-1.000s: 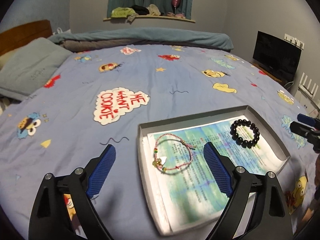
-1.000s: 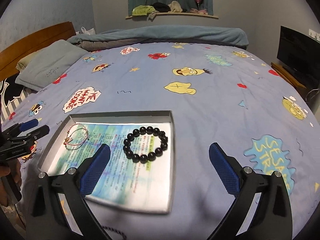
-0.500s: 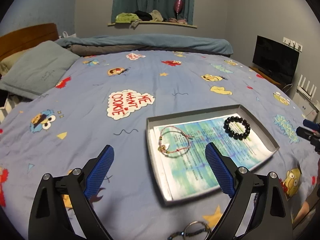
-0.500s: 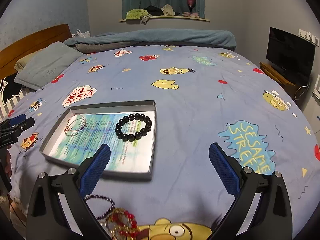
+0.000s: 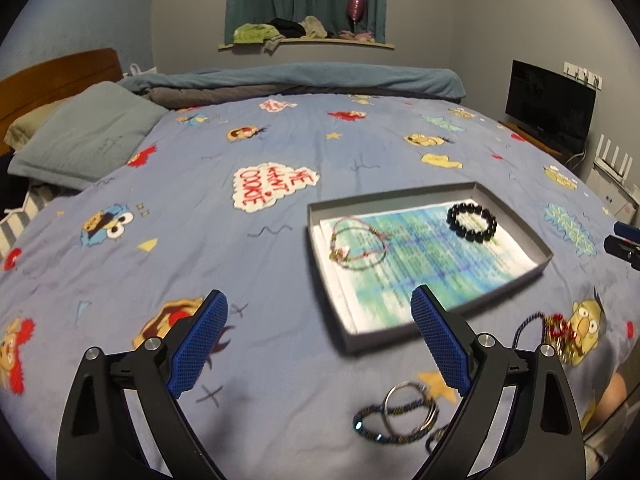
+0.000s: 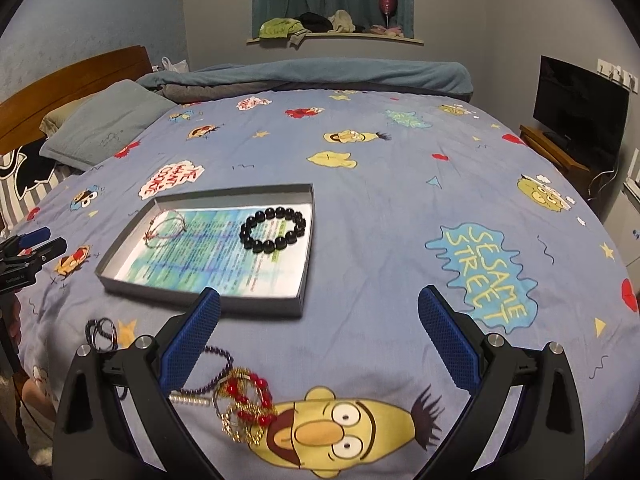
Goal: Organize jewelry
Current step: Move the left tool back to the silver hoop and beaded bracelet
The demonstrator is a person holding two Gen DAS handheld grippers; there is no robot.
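Left gripper (image 5: 320, 344): jaws spread wide, blue ribbed pads (image 5: 198, 344) facing inward, nothing between the fingers. Right gripper (image 6: 319, 338): likewise spread wide, pads (image 6: 448, 338) bare, gap unoccupied. Each gripper's tip shows at the edge of the other's view, off beside the fingers.

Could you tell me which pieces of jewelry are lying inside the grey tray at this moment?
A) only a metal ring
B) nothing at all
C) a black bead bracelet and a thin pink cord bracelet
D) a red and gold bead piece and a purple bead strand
C: the black bead bracelet and the thin pink cord bracelet lie on the printed sheet in the grey tray, while the red and gold bead piece lies outside on the bedspread.
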